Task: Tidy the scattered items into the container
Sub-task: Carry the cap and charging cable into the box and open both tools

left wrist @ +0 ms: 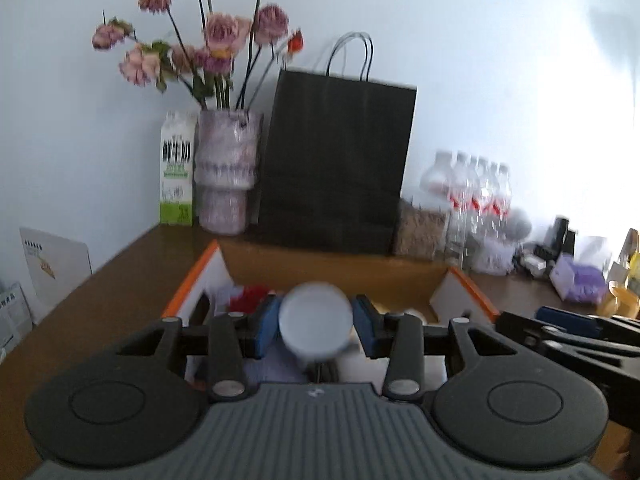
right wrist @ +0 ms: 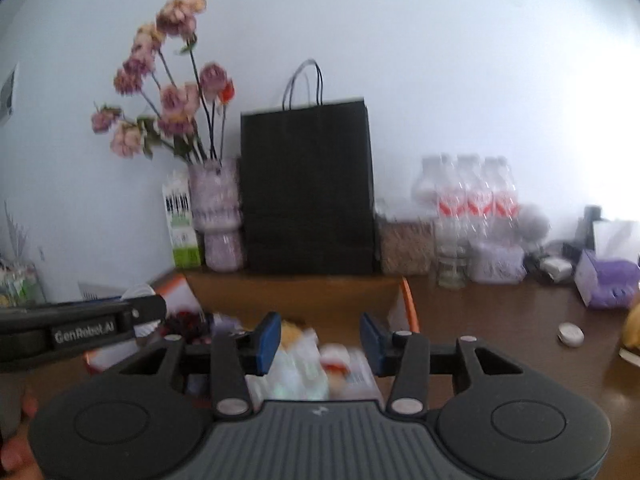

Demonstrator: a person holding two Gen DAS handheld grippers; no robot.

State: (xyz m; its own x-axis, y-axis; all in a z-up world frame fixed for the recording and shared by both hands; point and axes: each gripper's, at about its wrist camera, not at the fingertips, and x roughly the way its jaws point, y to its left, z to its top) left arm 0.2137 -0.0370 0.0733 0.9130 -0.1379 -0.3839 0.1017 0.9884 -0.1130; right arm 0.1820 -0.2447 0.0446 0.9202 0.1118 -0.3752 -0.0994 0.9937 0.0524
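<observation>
Left gripper (left wrist: 316, 326) has its fingers clamped on a white round jar (left wrist: 316, 322), held over the open box (left wrist: 200, 280) w/ orange-edged flaps on the tabletop (left wrist: 120, 276). Jar looks rigid, smooth, prob light; slippery sides, so the grip across the widest part of the body seems right, w/ moderate squeeze. Right gripper (right wrist: 320, 340) hovers over the box too, fingers apart, nothing between them; blurred packets (right wrist: 316, 368) lie below inside. A small white disc (right wrist: 571, 334) sits on the tabletop right of the box, well apart, prob still to collect.
</observation>
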